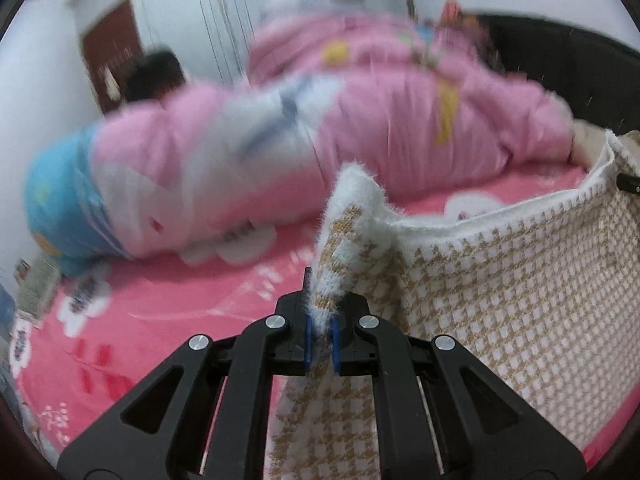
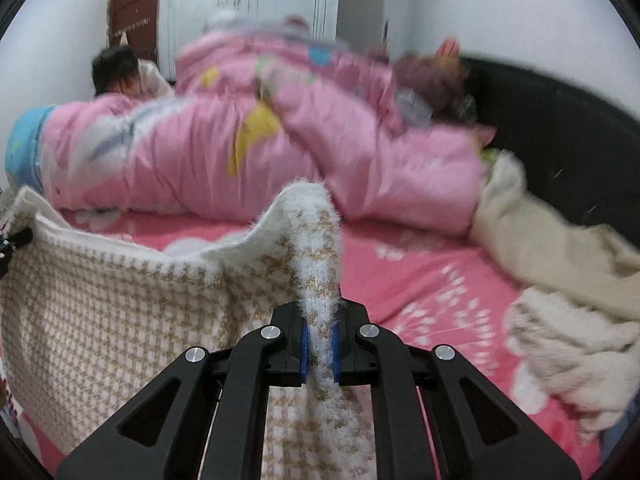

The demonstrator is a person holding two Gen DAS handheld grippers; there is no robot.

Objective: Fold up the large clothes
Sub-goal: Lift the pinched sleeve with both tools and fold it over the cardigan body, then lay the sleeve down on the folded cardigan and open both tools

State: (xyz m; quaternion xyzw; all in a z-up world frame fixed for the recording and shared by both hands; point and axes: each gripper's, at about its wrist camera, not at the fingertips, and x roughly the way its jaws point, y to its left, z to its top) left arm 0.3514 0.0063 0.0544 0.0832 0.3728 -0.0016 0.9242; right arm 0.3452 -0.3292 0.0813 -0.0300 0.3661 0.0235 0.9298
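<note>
1. The fuzzy white-and-tan houndstooth knit garment [image 1: 500, 300] is being held up above the bed [image 1: 160, 320], which is covered by a pink flowered sheet.
2. One corner of the garment's upper edge is being clamped by the left tongs [image 1: 322, 340], whose blue pads [image 1: 307, 340] are pressed together on the fabric.
3. Another corner of the same edge is being clamped in the same way by the right tongs [image 2: 320, 350].
4. The knit cloth is being stretched between the two tongs, its white hem sagging slightly.
5. Behind it, a pink quilt [image 2: 280, 152] is lying heaped on the bed, blurred.
6. Cream clothes [image 2: 560, 300] are lying piled on the bed's right side.
</note>
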